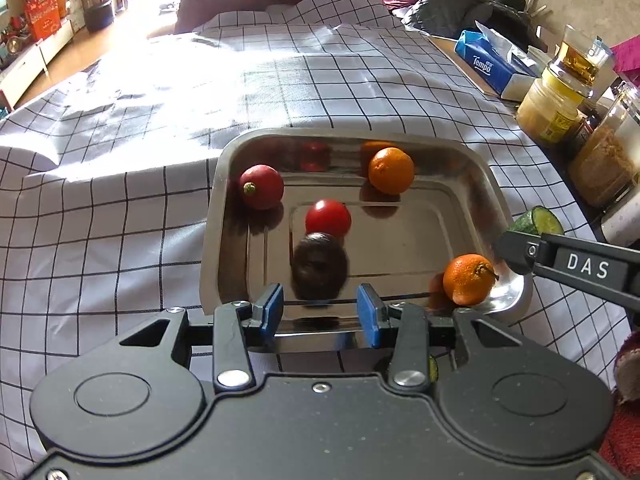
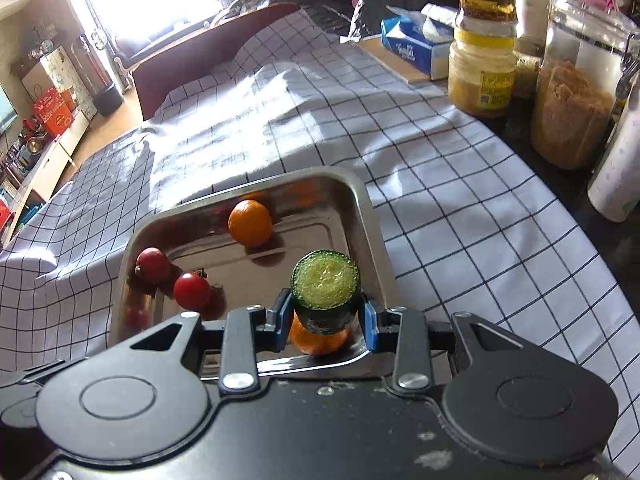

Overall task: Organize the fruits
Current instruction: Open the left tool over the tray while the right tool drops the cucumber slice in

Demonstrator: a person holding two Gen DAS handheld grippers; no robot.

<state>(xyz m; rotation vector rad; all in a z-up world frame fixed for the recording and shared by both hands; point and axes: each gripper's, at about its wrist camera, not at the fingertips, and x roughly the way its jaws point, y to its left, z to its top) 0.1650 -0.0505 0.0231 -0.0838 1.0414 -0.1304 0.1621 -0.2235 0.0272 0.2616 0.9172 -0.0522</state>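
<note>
**Fruits gathered in the steel tray, cucumber piece held over its near right corner**

Fruits lie loose in the steel tray (image 1: 486,168) on the checked cloth of the bench (image 1: 120,220): a far orange (image 1: 391,171), a radish-like red fruit (image 1: 261,187) by the left wall, a red tomato (image 1: 328,218) in the middle, a dark round fruit (image 1: 319,266) and a near orange (image 1: 468,279) in the near right corner.

The right gripper (image 2: 325,314) is closed on a cut cucumber piece (image 2: 325,286), blue pads pressing its dark skin on both sides. The piece's long axis runs along the fingers, its cut face turned away from the camera. It hangs directly above the near orange, which shows just under it. That is the relation the next move seems to hinge on: released here, the piece would likely land on that orange, so a shift toward the bare floor of the tray, ahead and to the left, looks wiser.

The left gripper (image 1: 320,312) holds nothing; its jaws stand partly apart over the near rim, with the dark fruit blurred just beyond the pads, not pressed by them.

Jars (image 2: 482,76) and a tissue pack (image 2: 416,48) stand well apart on the right, clear of the tray.
</note>
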